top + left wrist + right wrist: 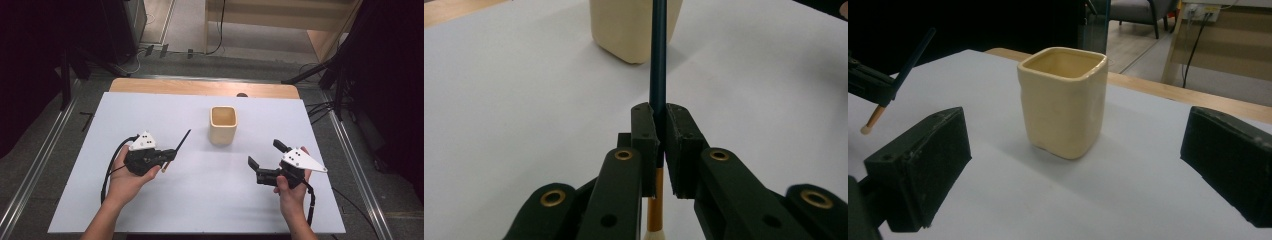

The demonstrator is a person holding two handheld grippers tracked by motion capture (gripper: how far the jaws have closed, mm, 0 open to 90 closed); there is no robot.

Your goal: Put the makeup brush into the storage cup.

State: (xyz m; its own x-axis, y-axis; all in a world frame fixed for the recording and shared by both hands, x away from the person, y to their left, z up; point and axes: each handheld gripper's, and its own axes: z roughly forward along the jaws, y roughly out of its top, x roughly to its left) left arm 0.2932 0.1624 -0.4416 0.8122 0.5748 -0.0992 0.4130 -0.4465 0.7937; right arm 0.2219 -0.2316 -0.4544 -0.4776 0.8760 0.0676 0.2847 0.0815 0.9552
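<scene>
We find the pencil (657, 65), dark-shafted with an orange band and a pale tip at its rear end, clamped between the pads of the left gripper (169, 156). The jaws stand narrow, pressing the shaft on both sides near the orange end; most of the dark shaft projects ahead of the fingertips, and the pale tip sits behind them. In the high view the pencil slants away from the left hand (131, 175), clear of the white table (150, 210).

Ahead of those fingertips, beyond the pencil's far end, stands the cream cup (223, 124), upright, square-mouthed, apart from the pencil.

The right gripper (266, 154) hangs with its jaws wide and nothing between the pads. We see the cup beyond its fingertips, centred in the gap as its own view frames it, yet well short of contact.
</scene>
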